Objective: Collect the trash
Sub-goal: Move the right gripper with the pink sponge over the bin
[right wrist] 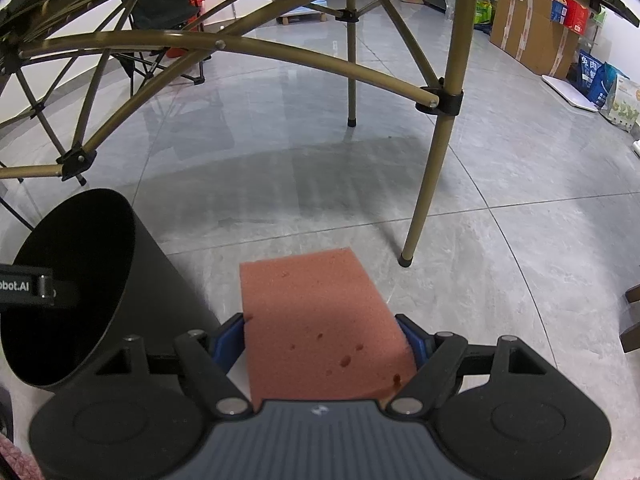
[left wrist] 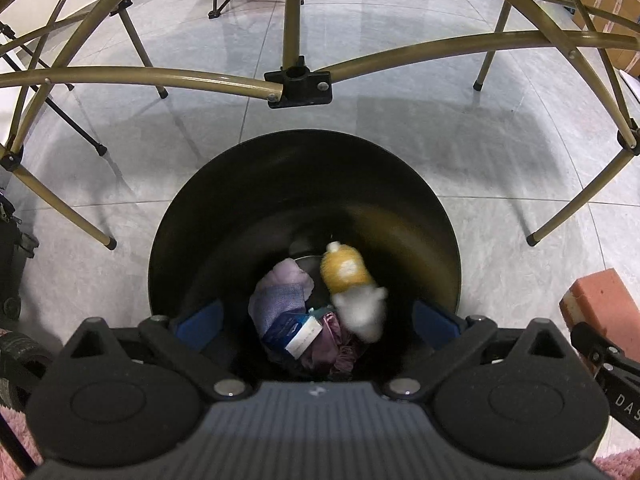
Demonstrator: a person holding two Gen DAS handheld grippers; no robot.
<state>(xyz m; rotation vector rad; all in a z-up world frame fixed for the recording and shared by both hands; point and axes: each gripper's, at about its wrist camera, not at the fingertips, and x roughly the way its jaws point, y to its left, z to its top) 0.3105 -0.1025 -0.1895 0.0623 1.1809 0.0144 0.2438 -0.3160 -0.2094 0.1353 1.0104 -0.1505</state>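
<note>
A black cylindrical trash bin (left wrist: 240,200) stands on the grey tile floor. My left gripper (left wrist: 316,320) is open right above its mouth. A blurred yellow bottle with a white end (left wrist: 346,272) is in mid-air inside the bin, free of the fingers. Below it lie purple cloth (left wrist: 280,296) and a blue-white carton (left wrist: 298,332). My right gripper (right wrist: 326,338) is shut on a pink-orange sponge block (right wrist: 316,312), held above the floor just right of the bin (right wrist: 80,280). The sponge also shows at the right edge of the left wrist view (left wrist: 600,300).
A folding table's gold metal legs and braces (left wrist: 294,20) span the floor behind the bin; one leg (right wrist: 432,184) stands right of the sponge. Cardboard boxes and bags (right wrist: 540,32) line the far right wall. A folding chair (right wrist: 160,20) stands at the back left.
</note>
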